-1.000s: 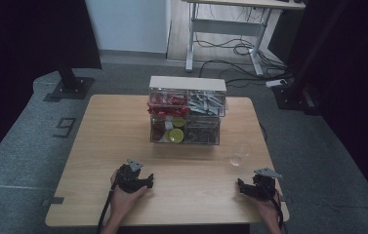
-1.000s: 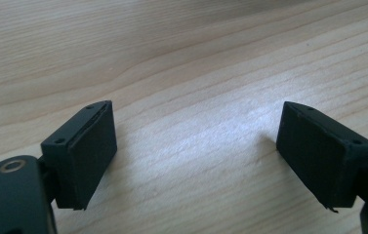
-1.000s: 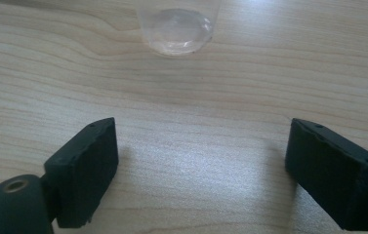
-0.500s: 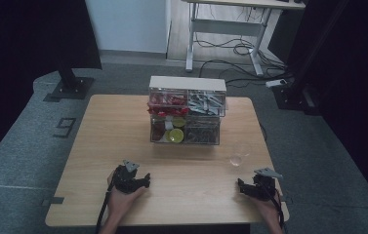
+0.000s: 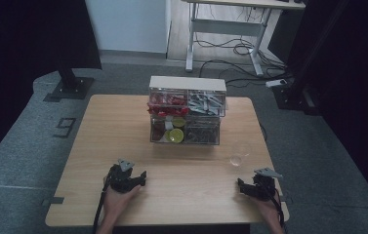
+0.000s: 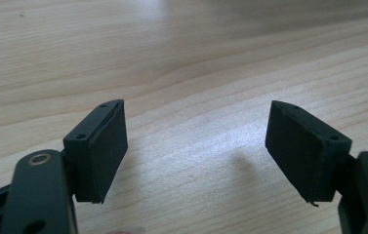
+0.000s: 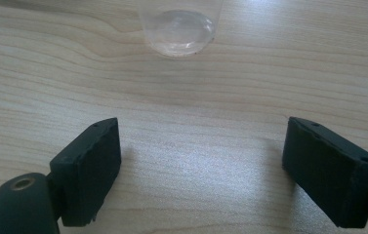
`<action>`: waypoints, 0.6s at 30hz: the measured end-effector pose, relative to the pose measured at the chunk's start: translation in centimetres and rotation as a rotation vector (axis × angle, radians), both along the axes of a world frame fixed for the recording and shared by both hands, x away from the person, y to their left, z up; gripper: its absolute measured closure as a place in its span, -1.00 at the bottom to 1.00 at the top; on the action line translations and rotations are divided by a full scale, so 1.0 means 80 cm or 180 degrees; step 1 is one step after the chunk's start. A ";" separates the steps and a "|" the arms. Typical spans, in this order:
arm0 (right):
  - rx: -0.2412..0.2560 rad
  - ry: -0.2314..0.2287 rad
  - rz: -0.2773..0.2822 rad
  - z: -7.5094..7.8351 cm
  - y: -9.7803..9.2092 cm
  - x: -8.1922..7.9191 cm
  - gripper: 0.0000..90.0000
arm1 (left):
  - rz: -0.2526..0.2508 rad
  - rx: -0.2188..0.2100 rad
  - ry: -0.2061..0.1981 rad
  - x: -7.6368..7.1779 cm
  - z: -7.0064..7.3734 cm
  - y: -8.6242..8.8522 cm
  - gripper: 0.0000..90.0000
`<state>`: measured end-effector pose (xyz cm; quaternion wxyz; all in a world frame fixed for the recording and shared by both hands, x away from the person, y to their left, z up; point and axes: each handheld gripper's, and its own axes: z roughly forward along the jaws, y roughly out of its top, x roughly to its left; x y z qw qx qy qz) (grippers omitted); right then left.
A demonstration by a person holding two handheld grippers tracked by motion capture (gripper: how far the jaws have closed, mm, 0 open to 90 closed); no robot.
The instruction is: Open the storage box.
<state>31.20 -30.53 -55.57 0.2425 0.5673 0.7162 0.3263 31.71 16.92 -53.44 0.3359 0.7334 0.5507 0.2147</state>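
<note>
Clear plastic cup (image 7: 179, 29) stands just beyond our right hand-held gripper (image 7: 203, 170); both hand-held grippers gape empty. Rushing could topple it.

Bare wooden table (image 5: 123, 126) lies open ahead of the left gripper (image 5: 140, 178), whose jaws stand wide apart with nothing between them; the way forward stays free up to the clear drawer organizer (image 5: 186, 117) at the far middle. The right gripper (image 5: 241, 186), jaws likewise spread and empty, has a clear plastic cup (image 7: 179, 27) standing just ahead, near the table's right edge. Between cup and organizer a gap of bare wood remains.
</note>
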 end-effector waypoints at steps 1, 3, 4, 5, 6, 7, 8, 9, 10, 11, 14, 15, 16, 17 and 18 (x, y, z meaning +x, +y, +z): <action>-0.0006 -0.0001 0.0007 0.000 0.000 0.000 -0.68 | -0.0001 -0.0023 -0.0018 -0.001 0.004 0.002 -0.41; -0.0004 -0.0001 0.0012 0.000 0.000 0.000 -0.68 | -0.0010 -0.0049 -0.0038 -0.001 0.007 0.002 -0.37; -0.0003 -0.0001 0.0015 0.000 0.000 0.000 -0.68 | -0.0021 -0.0057 -0.0046 -0.002 0.009 0.002 -0.34; -0.0003 -0.0001 0.0014 0.000 0.000 0.000 -0.68 | -0.0051 -0.0061 -0.0049 -0.002 0.012 0.002 -0.32; -0.0007 0.0001 0.0014 0.000 0.000 0.000 -0.68 | -0.0068 -0.0073 -0.0056 -0.002 0.013 0.002 -0.27; -0.0010 0.0000 0.0015 0.000 0.000 0.000 -0.68 | -0.0085 -0.0087 -0.0058 -0.002 0.014 0.002 -0.24; -0.0011 -0.0001 0.0016 0.000 0.000 0.000 -0.68 | -0.0085 -0.0087 -0.0058 -0.002 0.014 0.002 -0.19; -0.0011 0.0000 0.0015 0.000 0.000 0.000 -0.68 | -0.0091 -0.0133 -0.0087 -0.003 0.017 0.003 -0.14; -0.0010 0.0002 0.0014 0.000 0.001 0.000 -0.68 | -0.0092 -0.0145 -0.0101 -0.003 0.017 0.003 -0.10; -0.0012 0.0001 0.0014 0.000 0.001 0.000 -0.68 | -0.0111 -0.0155 -0.0110 -0.003 0.019 0.004 -0.07; -0.0015 0.0000 0.0014 0.000 0.001 0.000 -0.68 | -0.0133 -0.0181 -0.0111 -0.003 0.021 0.005 0.02; -0.0016 0.0000 0.0014 0.000 0.001 0.000 -0.69 | -0.0161 -0.0217 -0.0117 -0.004 0.024 0.006 0.07; -0.0016 0.0000 0.0014 0.000 0.001 0.000 -0.69 | -0.0161 -0.0217 -0.0117 -0.004 0.024 0.006 0.10; -0.0018 0.0001 0.0014 0.000 0.001 0.000 -0.69 | -0.0177 -0.0239 -0.0152 -0.005 0.027 0.007 0.15; -0.0017 0.0001 0.0013 0.000 0.001 0.000 -0.69 | -0.0184 -0.0252 -0.0167 -0.005 0.029 0.008 0.20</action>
